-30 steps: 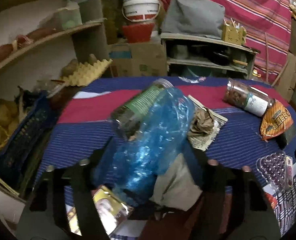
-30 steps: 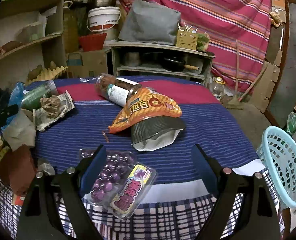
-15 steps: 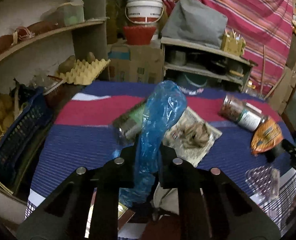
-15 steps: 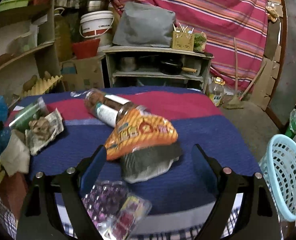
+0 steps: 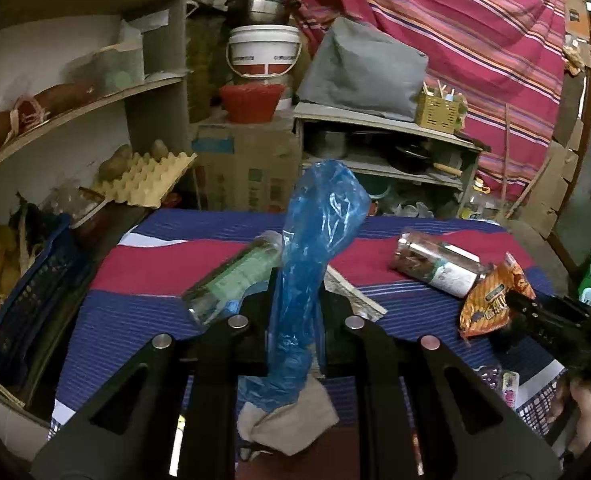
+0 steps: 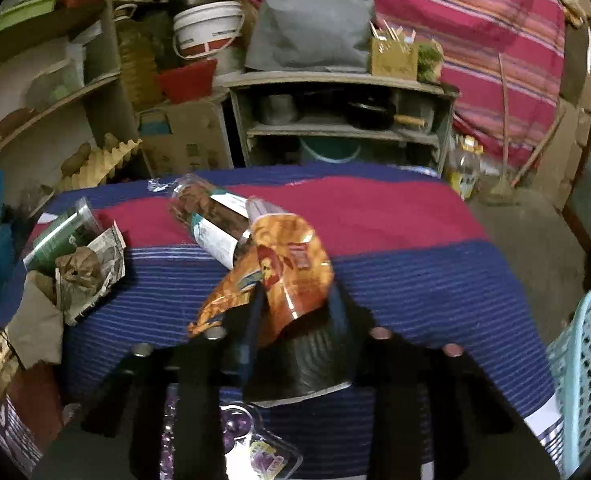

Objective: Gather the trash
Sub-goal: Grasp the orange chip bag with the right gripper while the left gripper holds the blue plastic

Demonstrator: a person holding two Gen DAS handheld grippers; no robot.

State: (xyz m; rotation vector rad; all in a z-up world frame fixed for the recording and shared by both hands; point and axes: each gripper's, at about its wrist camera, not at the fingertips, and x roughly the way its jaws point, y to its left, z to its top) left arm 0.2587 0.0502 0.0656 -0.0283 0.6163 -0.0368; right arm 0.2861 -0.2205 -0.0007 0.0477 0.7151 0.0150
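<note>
My left gripper [image 5: 297, 292] is shut on a crumpled blue plastic bag [image 5: 319, 216], which stands up above the striped tablecloth [image 5: 155, 272]. The jaws of my right gripper [image 6: 295, 300] are closing, and their pads pinch an orange snack bag [image 6: 291, 252] that buckles between them. A black-and-silver pouch [image 6: 315, 364] lies under that bag. In the left wrist view the orange snack bag [image 5: 491, 300] sits at the right with the other gripper's tip on it.
On the cloth lie a brown-filled jar [image 6: 211, 216], a green-labelled jar [image 6: 59, 236], crumpled newspaper [image 6: 91, 276], beige paper [image 5: 291, 420] and a grape clamshell [image 6: 255, 440]. A light-blue basket [image 6: 583, 380] stands on the floor at the right. A blue crate [image 5: 27, 308] borders the left edge.
The left gripper shut on the blue bag and lifted it. The right gripper moved forward over the grape clamshell to the orange snack bag and closed its jaws onto it.
</note>
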